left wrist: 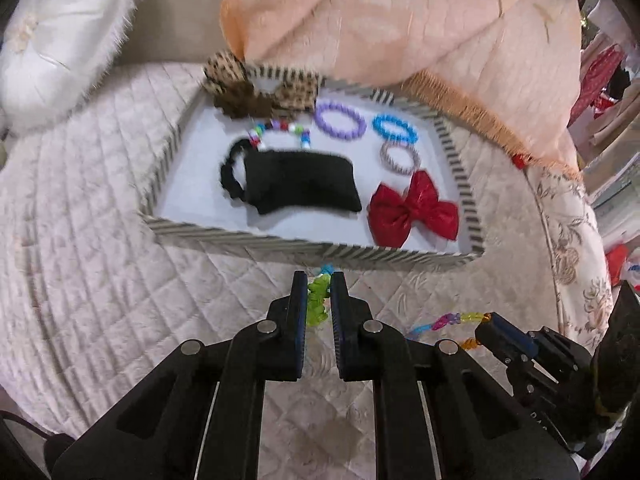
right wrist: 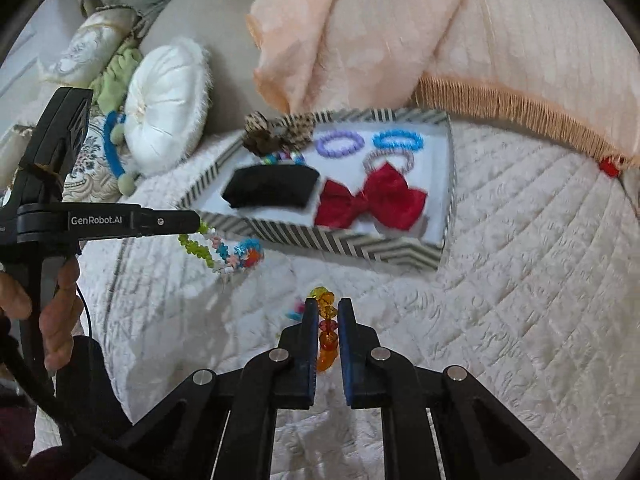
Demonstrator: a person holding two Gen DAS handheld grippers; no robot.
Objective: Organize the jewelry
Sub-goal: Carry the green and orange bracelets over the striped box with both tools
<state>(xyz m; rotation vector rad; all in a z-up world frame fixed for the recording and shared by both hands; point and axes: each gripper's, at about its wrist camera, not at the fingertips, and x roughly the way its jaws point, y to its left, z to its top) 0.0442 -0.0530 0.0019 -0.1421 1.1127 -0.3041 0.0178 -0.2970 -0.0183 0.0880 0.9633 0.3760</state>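
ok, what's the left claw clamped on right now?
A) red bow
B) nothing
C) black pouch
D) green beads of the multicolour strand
D: the left claw pinches the green beads of the strand, while the red bow and black pouch lie in the striped tray.

Quilted cream bedspread point(right wrist: 520, 260), round white cushion point(right wrist: 168, 108), peach fringed blanket point(left wrist: 400, 20).

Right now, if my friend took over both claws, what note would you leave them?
Left claw: shut on the green end of the bead necklace.
Right claw: shut on its orange and yellow end.
The necklace hangs between them above the quilt, in front of the striped tray.
Done: bracelets, red bow and black pouch are in the tray.
Left: put the necklace in too.
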